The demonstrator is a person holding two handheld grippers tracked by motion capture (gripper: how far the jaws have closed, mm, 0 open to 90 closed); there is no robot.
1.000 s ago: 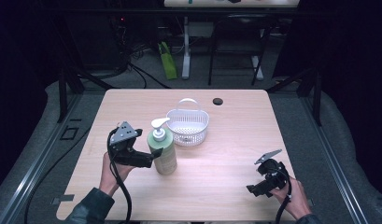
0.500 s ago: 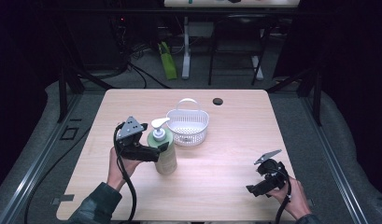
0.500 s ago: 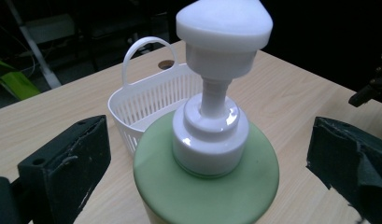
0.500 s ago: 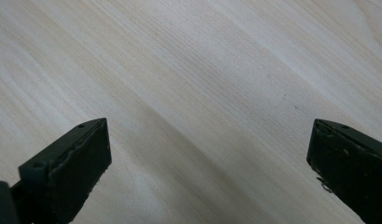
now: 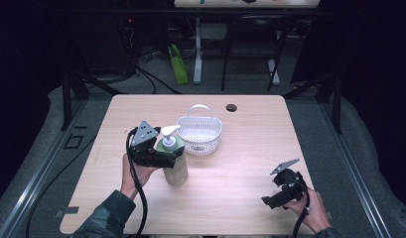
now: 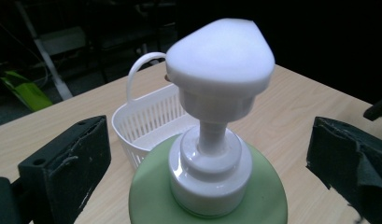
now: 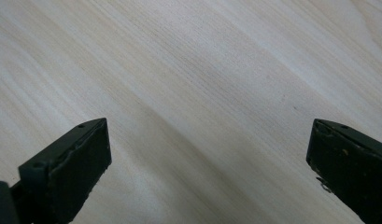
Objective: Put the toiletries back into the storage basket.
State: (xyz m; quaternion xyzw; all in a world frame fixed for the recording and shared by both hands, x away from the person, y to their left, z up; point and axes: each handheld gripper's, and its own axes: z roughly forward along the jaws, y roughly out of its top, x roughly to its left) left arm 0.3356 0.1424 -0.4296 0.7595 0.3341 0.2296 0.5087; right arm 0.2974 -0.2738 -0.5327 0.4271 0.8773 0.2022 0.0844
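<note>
- Now the soap bottle (image 6: 207,196) is framed by the spread jaws of the left gripper (image 6: 207,158), just beside the basket (image 5: 200,135).
- Jaws should be closed low on the body, not on the pump (image 6: 221,60).
- Right gripper (image 7: 207,158) is held open, idle over the table (image 7: 202,70).

No legible text, label, brand, number or sign found on any item in any view.

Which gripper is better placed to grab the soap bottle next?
Left. The left gripper is at the bottle, open jaws either side of its pump neck. The right gripper is open over bare table, far off.
</note>
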